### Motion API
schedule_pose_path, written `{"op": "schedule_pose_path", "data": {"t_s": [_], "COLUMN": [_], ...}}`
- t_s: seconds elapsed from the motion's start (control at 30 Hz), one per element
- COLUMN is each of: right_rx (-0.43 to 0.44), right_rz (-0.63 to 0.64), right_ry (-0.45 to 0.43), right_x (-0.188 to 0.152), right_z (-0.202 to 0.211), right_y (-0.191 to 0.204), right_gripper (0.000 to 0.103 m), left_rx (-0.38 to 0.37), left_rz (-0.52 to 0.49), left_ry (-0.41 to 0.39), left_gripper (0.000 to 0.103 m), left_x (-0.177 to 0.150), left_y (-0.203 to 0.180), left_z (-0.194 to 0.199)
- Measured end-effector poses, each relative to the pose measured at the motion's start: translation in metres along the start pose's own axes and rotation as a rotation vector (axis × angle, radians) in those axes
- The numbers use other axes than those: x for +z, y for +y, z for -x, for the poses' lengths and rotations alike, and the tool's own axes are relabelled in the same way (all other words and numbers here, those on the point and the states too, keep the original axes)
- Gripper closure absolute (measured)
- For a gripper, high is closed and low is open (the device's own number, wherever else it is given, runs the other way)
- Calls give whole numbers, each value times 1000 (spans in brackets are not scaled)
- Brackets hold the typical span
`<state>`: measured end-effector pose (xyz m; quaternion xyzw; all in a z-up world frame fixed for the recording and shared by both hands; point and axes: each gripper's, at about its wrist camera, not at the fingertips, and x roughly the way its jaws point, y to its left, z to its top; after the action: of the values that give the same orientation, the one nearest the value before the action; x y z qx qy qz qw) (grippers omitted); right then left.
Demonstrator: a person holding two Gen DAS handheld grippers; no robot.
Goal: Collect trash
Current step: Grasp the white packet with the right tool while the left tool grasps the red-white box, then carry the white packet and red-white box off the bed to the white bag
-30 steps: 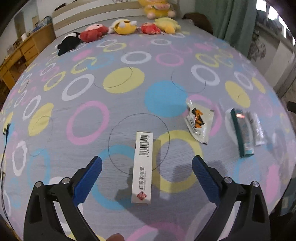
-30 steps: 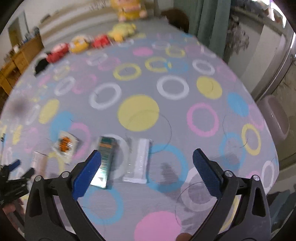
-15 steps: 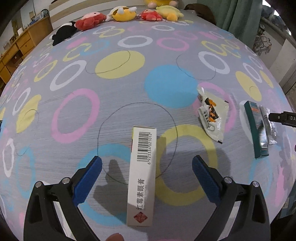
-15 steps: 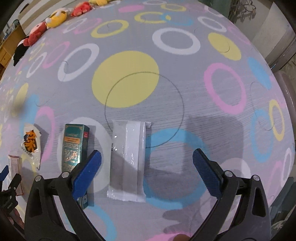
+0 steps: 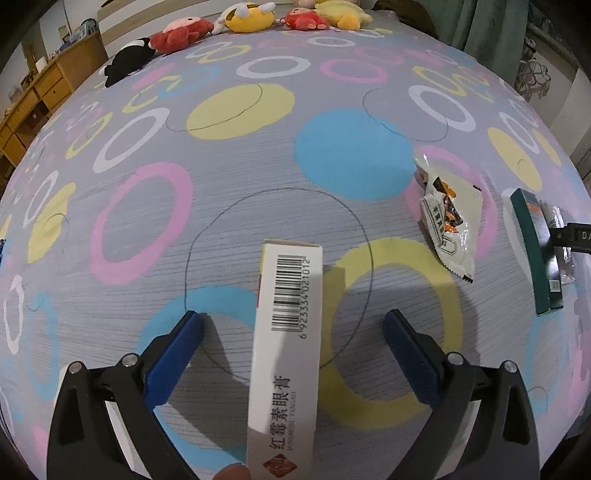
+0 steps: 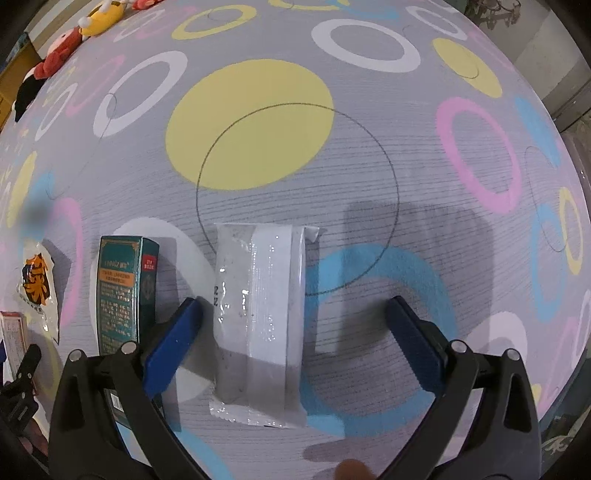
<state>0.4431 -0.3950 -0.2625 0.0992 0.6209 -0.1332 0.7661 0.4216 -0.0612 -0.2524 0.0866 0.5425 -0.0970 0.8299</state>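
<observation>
A long white carton with a barcode (image 5: 286, 343) lies lengthwise on the patterned bedspread, between the blue fingers of my open left gripper (image 5: 293, 317), which does not touch it. A white plastic wrapper (image 6: 258, 317) lies flat between the fingers of my open right gripper (image 6: 295, 304), nearer the left finger. A dark green box (image 6: 123, 284) lies just left of that finger. An orange-printed snack packet (image 5: 448, 225) lies between the carton and the green box (image 5: 535, 251). The packet (image 6: 37, 284) and the carton's end (image 6: 11, 339) show at the right wrist view's left edge.
A row of plush toys (image 5: 240, 22) sits at the bed's far end. A wooden dresser (image 5: 40, 96) stands beyond the left side, a green curtain (image 5: 487, 26) at the far right. The bed edge drops off at right (image 6: 561, 122).
Both grippers have come down and forward. The carton now sits between the left fingers, and the wrapper between the right fingers. Nothing has been taken hold of.
</observation>
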Motion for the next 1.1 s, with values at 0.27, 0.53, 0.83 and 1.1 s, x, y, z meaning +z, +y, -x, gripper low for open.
{"op": "schedule_pose_path", "data": {"t_s": [0.27, 0.53, 0.83, 1.1], "right_rx": [-16, -7, -16, -18], "right_rz": [2, 7, 64, 48], "right_ry": [13, -16, -26, -43], "right_x": [5, -2, -6, -18], "right_z": [-4, -5, 11, 22], "right_y": [2, 1, 13, 8], "right_gripper": [5, 7, 65, 66], "left_rx": [19, 25, 15, 6], "left_rz": [-12, -9, -11, -73], "left_ry": [-11, -16, -45, -93], "left_gripper": [8, 18, 79, 79], "left_x": [-3, -3, -4, -8], "left_y": [-2, -6, -11, -29], "left_z": [-1, 3, 17, 38]}}
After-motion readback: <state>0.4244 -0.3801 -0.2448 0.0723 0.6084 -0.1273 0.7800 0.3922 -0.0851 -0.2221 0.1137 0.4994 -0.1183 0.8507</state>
